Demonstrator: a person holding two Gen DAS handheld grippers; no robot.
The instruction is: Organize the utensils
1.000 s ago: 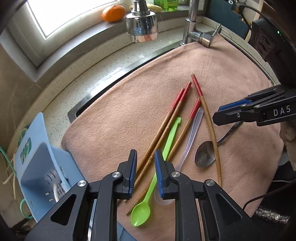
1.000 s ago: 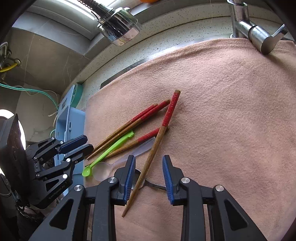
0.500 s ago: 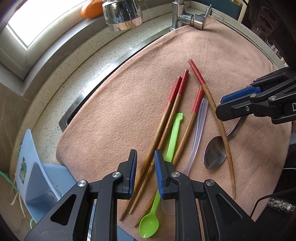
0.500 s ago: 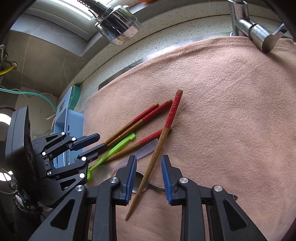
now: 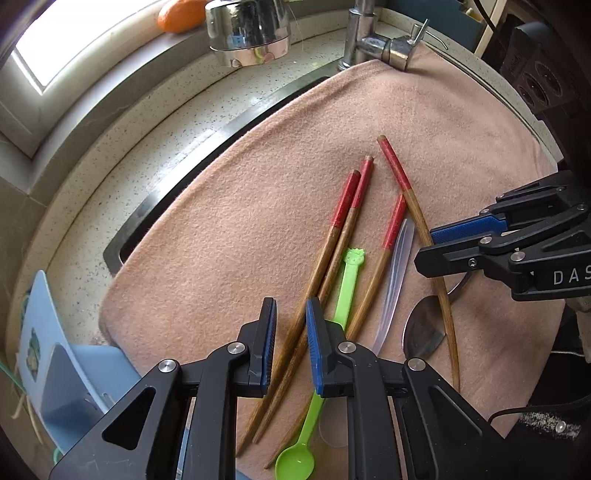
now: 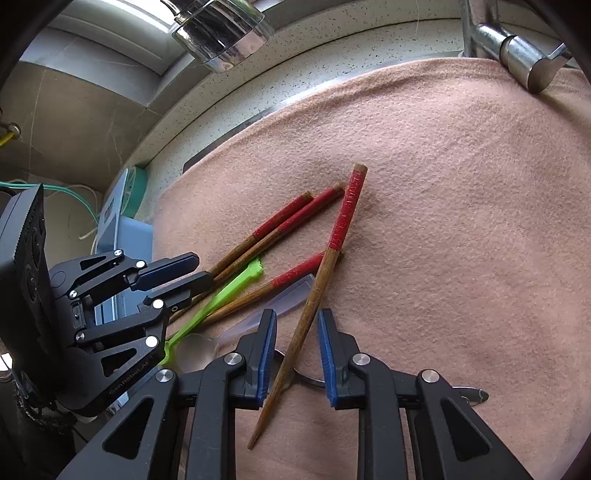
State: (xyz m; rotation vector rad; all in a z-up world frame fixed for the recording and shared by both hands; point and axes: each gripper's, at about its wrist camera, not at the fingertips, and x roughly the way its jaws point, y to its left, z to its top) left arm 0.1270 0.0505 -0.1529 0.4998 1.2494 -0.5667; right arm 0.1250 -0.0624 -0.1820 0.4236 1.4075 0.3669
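Note:
Several red-topped wooden chopsticks lie on a pink cloth (image 5: pixel 229 236). A pair of chopsticks (image 5: pixel 325 258) runs between the open jaws of my left gripper (image 5: pixel 290 314), apart from the pads. A green plastic spoon (image 5: pixel 332 332), a clear plastic spoon (image 5: pixel 393 284) and a metal spoon (image 5: pixel 423 332) lie beside them. My right gripper (image 6: pixel 297 325) is open, its jaws on either side of a single long chopstick (image 6: pixel 328 266), not touching it. The right gripper also shows in the left wrist view (image 5: pixel 476 236), and the left gripper in the right wrist view (image 6: pixel 177 273).
A blue utensil holder (image 5: pixel 70 373) stands off the cloth's left edge. A faucet (image 5: pixel 373 40) and spray head (image 5: pixel 247 29) stand at the back over the sink rim (image 5: pixel 207 147). An orange (image 5: pixel 181 14) sits on the windowsill.
My left gripper has moved forward and lower over the chopstick pair. My right gripper has slid forward along the single chopstick. Both stay open.

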